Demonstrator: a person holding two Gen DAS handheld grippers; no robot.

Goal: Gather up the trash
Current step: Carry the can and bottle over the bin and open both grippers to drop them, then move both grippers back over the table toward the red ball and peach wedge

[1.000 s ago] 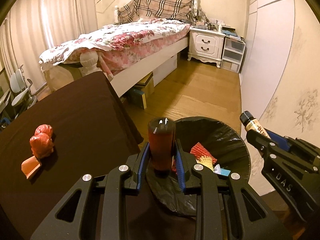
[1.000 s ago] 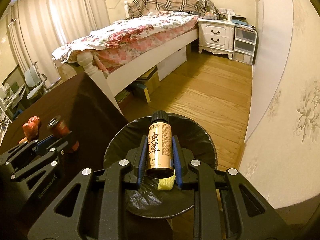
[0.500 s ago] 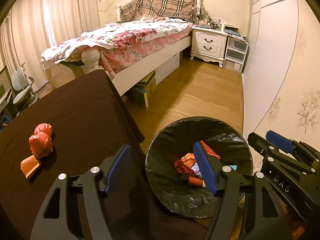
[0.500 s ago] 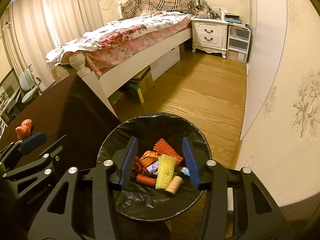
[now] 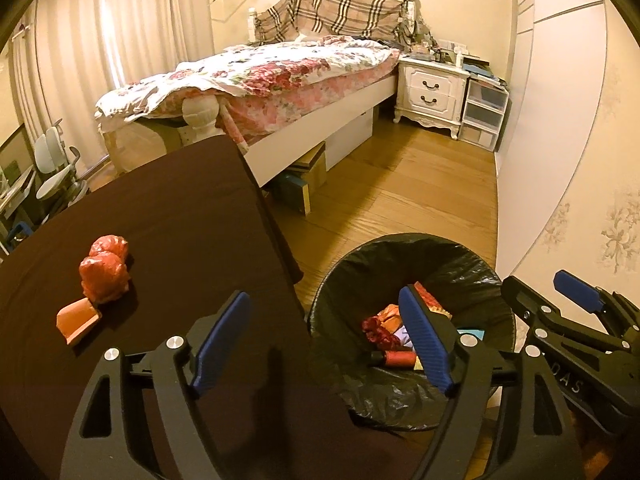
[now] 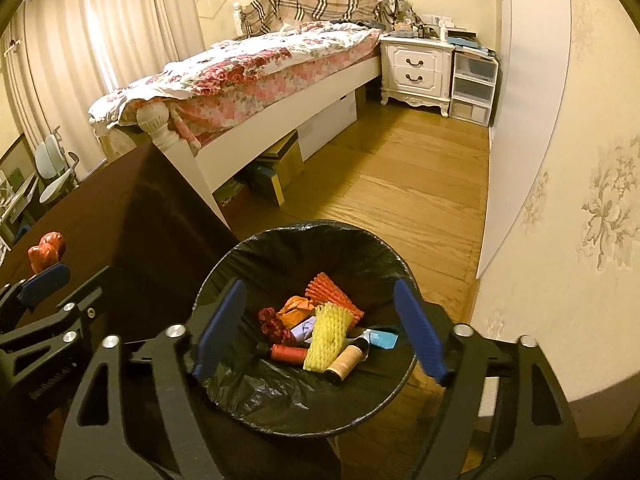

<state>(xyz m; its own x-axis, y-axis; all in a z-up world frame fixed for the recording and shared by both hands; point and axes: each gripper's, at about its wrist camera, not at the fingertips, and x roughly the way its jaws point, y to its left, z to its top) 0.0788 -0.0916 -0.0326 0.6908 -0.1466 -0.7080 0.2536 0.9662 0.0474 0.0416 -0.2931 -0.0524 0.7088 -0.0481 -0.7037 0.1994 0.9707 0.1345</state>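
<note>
Both our grippers, left [image 5: 324,344] and right [image 6: 318,330], hold jaws apart, empty, over the bin [image 6: 256,396]. Reaching for the wrappers [image 5: 105,272] near the worktop's [image 5: 192,216] left edge, we could nudge them off.

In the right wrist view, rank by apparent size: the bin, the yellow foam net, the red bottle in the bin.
1. Bin, by far the largest.
2. Yellow foam net.
3. Red bottle, partly hidden by the net, so its full length is unsure.

Bed [image 5: 280,68], nightstand [image 5: 430,90], curtains [image 5: 120,32].
</note>
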